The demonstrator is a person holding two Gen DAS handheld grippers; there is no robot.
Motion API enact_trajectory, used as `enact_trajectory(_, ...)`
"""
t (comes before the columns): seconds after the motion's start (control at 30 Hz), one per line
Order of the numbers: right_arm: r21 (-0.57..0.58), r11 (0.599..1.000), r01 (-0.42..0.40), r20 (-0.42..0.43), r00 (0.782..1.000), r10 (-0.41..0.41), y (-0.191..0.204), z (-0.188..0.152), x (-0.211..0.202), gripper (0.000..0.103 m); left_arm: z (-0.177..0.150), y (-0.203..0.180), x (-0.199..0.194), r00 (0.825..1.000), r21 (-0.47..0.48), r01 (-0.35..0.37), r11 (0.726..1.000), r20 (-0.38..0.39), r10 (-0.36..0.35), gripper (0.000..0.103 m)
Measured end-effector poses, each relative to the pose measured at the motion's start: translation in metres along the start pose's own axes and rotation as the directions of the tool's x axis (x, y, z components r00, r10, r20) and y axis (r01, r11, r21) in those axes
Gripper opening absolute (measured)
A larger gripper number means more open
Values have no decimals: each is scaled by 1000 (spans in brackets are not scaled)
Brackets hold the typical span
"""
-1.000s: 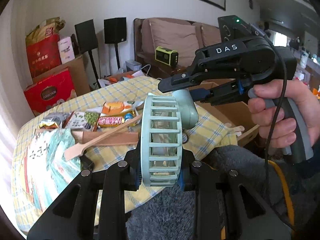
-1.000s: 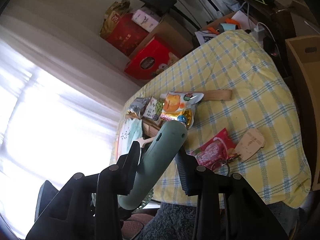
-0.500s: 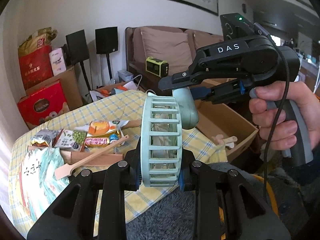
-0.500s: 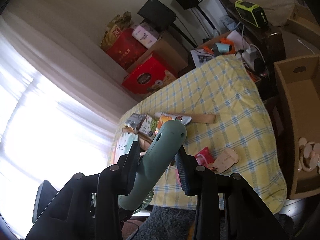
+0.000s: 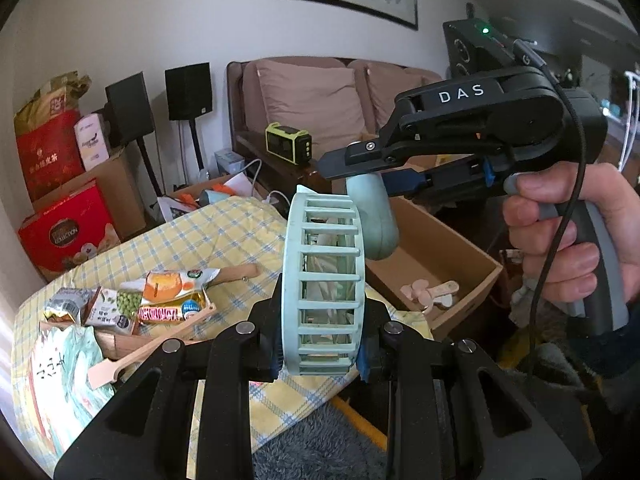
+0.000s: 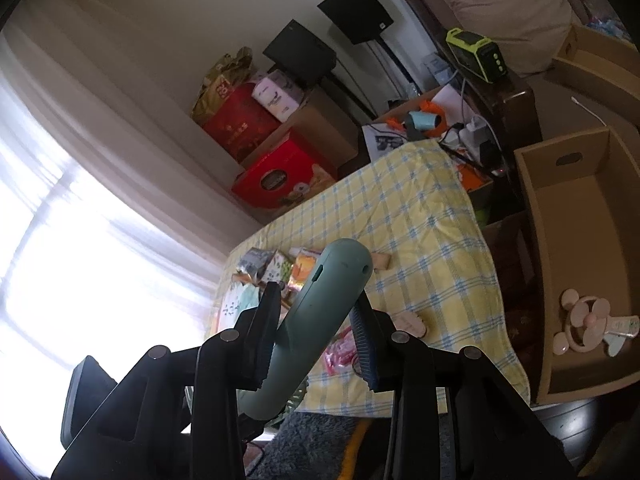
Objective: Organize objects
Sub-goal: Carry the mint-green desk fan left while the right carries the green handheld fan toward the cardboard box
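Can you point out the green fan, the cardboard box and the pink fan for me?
green fan [image 5: 324, 280]: left wrist view, on its slatted cage.
cardboard box [image 6: 576, 216]: right wrist view, on its bare inner floor.
pink fan [image 6: 588, 312]: right wrist view, on its round head.

Two black plastic grippers are seen. On the left gripper [image 5: 320, 354], angular finger arms are fastened with round silver screws, and blue pads are fitted inside the fingertips. The right gripper [image 5: 362, 170] is marked "DAS" in white letters on its rounded black housing; a grey pistol handle and grey trigger are fitted beneath, a blue part shows behind the fingers, a green light glows on top, and a thin black cable is run down past the hand [image 5: 568, 236].
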State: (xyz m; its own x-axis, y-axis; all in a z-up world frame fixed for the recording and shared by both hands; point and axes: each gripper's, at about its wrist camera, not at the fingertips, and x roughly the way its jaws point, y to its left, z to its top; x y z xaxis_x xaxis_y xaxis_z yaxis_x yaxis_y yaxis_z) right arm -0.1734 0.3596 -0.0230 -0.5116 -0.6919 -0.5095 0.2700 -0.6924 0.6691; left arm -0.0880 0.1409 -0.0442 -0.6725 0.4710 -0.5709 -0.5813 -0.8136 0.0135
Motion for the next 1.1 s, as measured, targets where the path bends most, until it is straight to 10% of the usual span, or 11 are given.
enact_trajectory(1.1, 94, 995, 43, 168, 984, -58, -57, 6, -105, 33, 43, -83, 34, 993, 140, 116, 983, 15, -119, 25)
